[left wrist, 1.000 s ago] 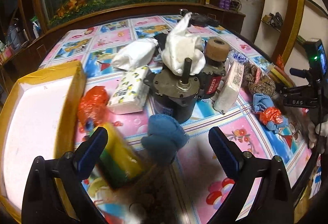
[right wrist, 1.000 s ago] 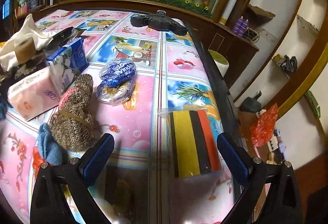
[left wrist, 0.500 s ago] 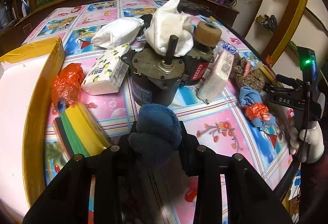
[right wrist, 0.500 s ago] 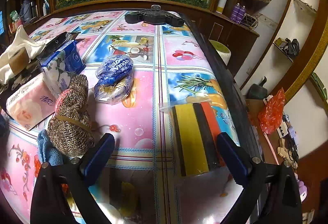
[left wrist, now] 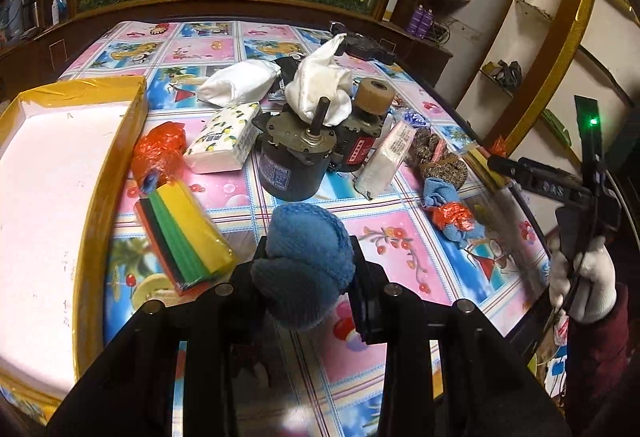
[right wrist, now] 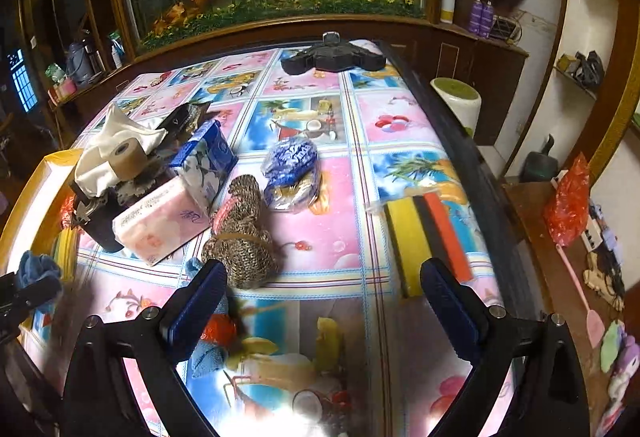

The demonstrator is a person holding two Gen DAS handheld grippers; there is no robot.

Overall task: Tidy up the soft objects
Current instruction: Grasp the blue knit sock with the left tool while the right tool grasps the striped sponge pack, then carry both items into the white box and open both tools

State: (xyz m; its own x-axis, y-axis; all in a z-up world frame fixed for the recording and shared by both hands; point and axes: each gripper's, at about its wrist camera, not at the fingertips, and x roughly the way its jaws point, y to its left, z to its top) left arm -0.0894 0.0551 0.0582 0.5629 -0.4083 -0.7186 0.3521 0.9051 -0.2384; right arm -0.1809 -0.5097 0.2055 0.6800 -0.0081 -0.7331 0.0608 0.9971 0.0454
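My left gripper [left wrist: 308, 277] is shut on a blue knitted cloth ball [left wrist: 306, 261], held just above the patterned tablecloth. The same cloth [right wrist: 36, 269] shows at the far left of the right wrist view. A yellow-rimmed box [left wrist: 96, 197] with a white inside lies to the left. My right gripper [right wrist: 320, 301] stands open over the table, nothing between its fingers. A brown knitted sock [right wrist: 240, 237] lies just beyond its left finger, and a striped sponge pack [right wrist: 428, 237] lies by its right finger. A blue rag with an orange bag [left wrist: 448, 209] lies beside the sock.
A dark motor [left wrist: 296, 161] with a white cloth on top stands mid-table. Tissue packs [left wrist: 224, 145] [left wrist: 384, 165], another striped sponge pack [left wrist: 184, 233] and an orange bag [left wrist: 160, 149] surround it. A blue plastic bag [right wrist: 292, 173] and a black device [right wrist: 332, 57] lie farther back. The table edge [right wrist: 480, 177] runs at right.
My left gripper went from wide open to shut on the blue cloth ball and lifted it slightly. My right gripper stayed open, rose a little and rolled, so the table looks farther off.
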